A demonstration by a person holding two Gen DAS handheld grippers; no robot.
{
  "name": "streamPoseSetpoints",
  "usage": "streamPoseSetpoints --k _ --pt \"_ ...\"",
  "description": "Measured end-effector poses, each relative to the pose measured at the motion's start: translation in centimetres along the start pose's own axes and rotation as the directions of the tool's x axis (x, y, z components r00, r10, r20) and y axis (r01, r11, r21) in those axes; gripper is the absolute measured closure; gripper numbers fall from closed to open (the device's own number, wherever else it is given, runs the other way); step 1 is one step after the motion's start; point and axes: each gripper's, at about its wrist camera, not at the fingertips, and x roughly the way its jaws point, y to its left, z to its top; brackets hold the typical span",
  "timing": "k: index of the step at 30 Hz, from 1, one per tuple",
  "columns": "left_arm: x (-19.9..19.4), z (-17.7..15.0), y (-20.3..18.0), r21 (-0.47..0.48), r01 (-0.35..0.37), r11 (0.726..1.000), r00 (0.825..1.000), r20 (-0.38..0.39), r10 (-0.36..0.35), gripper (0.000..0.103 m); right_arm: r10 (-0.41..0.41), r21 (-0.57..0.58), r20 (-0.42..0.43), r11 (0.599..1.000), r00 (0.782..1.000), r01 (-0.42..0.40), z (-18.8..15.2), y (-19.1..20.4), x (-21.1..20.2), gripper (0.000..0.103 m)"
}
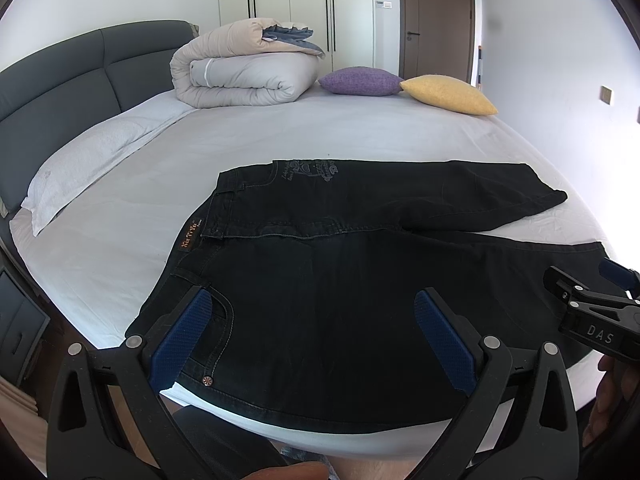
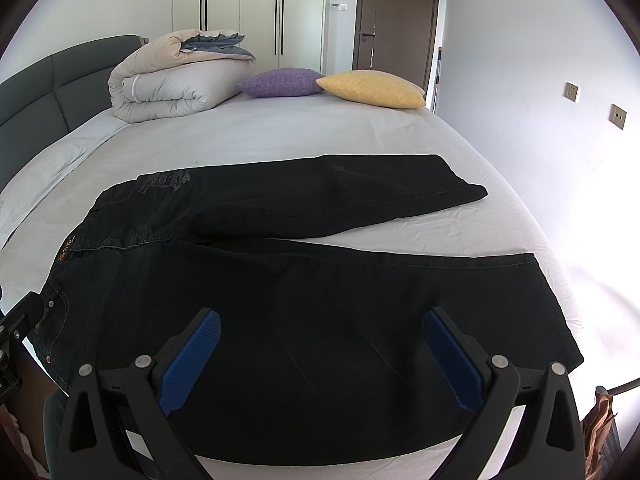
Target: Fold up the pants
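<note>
Black jeans (image 1: 320, 264) lie spread flat on the white bed, waistband to the left, both legs running right and splayed apart. My left gripper (image 1: 314, 304) is open over the hip and pocket area near the front edge, blue pads wide apart with nothing between them. My right gripper (image 2: 322, 322) is open above the near leg of the jeans (image 2: 320, 300), holding nothing. In the left wrist view the right gripper (image 1: 580, 300) shows at the right edge, over the near leg's hem. The far leg (image 2: 380, 188) ends toward the bed's right side.
A rolled duvet (image 1: 244, 68), a purple cushion (image 1: 360, 80) and a yellow cushion (image 1: 448, 94) sit at the far side of the bed. A white pillow (image 1: 92, 152) lies by the grey headboard (image 1: 60, 72). Wardrobe and door stand behind.
</note>
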Motion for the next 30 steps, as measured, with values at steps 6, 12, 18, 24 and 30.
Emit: streamPoseSetpoints --k 6,12,18,24,30 --pt "0.2 -0.1 0.1 0.000 -0.001 1.000 1.000 -0.006 0.001 0.000 0.006 -0.005 -0.007 1.000 1.000 -0.006 -0.5 0.2 0.1 0.000" --pt "0.9 -0.1 0.4 -0.005 0.001 1.000 1.000 -0.020 -0.001 0.000 0.009 -0.010 -0.019 1.000 1.000 -0.009 -0.4 0.3 0.4 0.000" --pt "1.7 -0.2 0.2 0.018 -0.037 0.999 0.999 -0.023 0.037 0.000 0.013 -0.015 -0.036 1.000 0.999 -0.014 -0.5 0.4 0.9 0.000" --pt "2.4 -0.3 -0.7 0.127 -0.113 0.985 0.993 0.049 0.107 0.000 0.038 -0.039 -0.051 0.998 0.998 -0.040 -0.2 0.6 1.8 0.000" --pt "3.0 1.2 0.2 0.255 -0.280 0.925 0.939 0.271 0.210 0.000 0.182 -0.061 -0.010 0.981 0.983 -0.182 1.3 0.2 2.2 0.000"
